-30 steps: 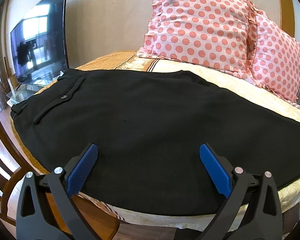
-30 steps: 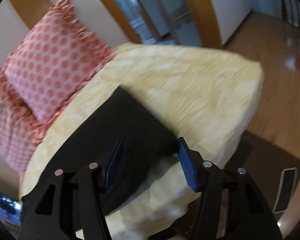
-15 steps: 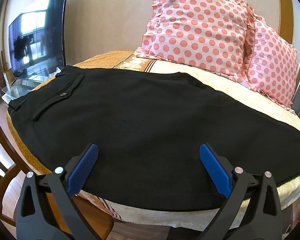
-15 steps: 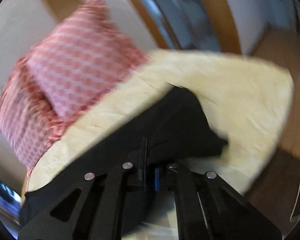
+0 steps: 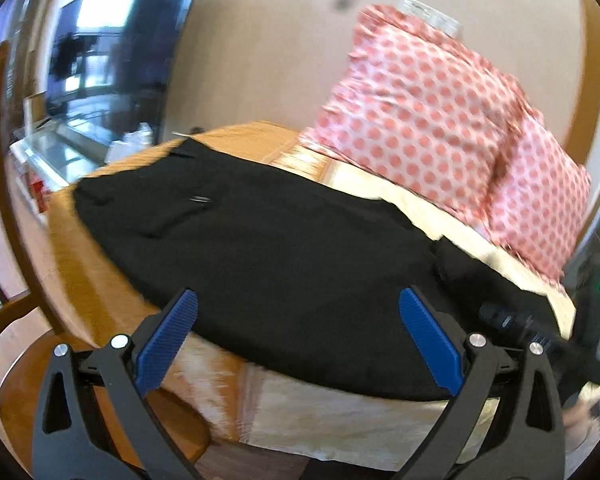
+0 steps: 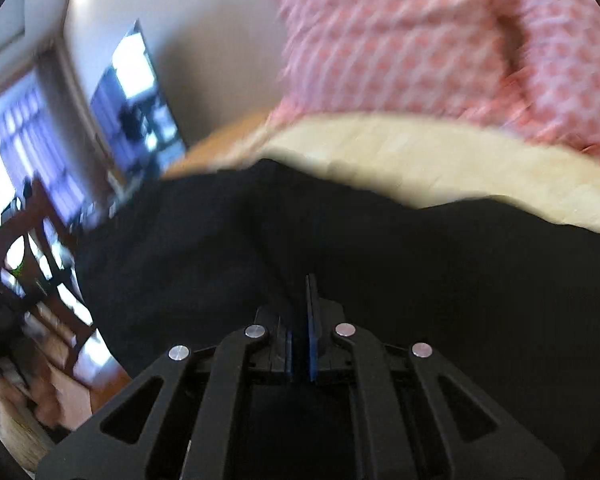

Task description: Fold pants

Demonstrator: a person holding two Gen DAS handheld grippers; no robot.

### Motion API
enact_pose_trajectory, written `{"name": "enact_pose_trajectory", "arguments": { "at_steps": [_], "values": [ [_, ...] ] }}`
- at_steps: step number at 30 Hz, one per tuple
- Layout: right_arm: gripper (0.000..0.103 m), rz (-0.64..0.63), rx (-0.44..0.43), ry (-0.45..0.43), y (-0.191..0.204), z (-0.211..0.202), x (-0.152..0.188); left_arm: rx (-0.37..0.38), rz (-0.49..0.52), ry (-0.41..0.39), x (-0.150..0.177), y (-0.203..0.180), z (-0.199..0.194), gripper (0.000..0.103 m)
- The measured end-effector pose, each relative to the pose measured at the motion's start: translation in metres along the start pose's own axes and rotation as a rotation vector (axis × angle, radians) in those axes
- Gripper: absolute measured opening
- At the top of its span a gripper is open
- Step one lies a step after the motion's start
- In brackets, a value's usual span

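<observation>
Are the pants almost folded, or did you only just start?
Only just started. Done so far: the black pants lie spread flat on the bed. In hand: the right tongs are shut on the pants cloth, lifting one end. The left tongs are open over the near edge, holding nothing. Left to do: carry that end across, then make the remaining folds.

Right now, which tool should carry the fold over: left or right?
Right. The right tool is shut on the black pants, cloth pinched between its pads. The left tool is open at the near edge, gripping nothing.
</observation>
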State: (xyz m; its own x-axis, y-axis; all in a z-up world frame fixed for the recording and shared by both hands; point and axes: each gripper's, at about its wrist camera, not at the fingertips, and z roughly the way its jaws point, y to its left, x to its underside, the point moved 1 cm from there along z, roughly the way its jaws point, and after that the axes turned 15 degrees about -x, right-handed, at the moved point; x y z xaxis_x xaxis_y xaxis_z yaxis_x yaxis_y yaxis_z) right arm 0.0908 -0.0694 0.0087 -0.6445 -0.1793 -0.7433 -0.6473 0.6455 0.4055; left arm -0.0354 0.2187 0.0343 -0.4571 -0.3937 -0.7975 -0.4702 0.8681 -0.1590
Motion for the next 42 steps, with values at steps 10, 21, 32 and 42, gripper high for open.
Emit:
{"name": "enact_pose_trajectory", "arguments": {
  "at_steps": [10, 21, 32, 42],
  "values": [
    [0.006, -0.037, -0.018, -0.101, 0.027, -0.009, -0.009, 0.081, -0.230, 0.155, 0.001, 0.060, 0.029, 0.101],
    [0.078, -0.174, -0.186, 0.065, 0.064, 0.016, 0.024, 0.164, -0.281, 0.218, -0.004, 0.054, 0.045, 0.101],
    [0.080, -0.210, -0.167, 0.050, 0.064, 0.017, 0.028, 0.183, -0.387, 0.335, -0.009, 0.064, 0.071, 0.101],
    [0.082, -0.217, -0.189, 0.034, 0.063, 0.018, 0.030, 0.177, -0.367, 0.263, -0.039, 0.056, 0.053, 0.100]
  ]
}}
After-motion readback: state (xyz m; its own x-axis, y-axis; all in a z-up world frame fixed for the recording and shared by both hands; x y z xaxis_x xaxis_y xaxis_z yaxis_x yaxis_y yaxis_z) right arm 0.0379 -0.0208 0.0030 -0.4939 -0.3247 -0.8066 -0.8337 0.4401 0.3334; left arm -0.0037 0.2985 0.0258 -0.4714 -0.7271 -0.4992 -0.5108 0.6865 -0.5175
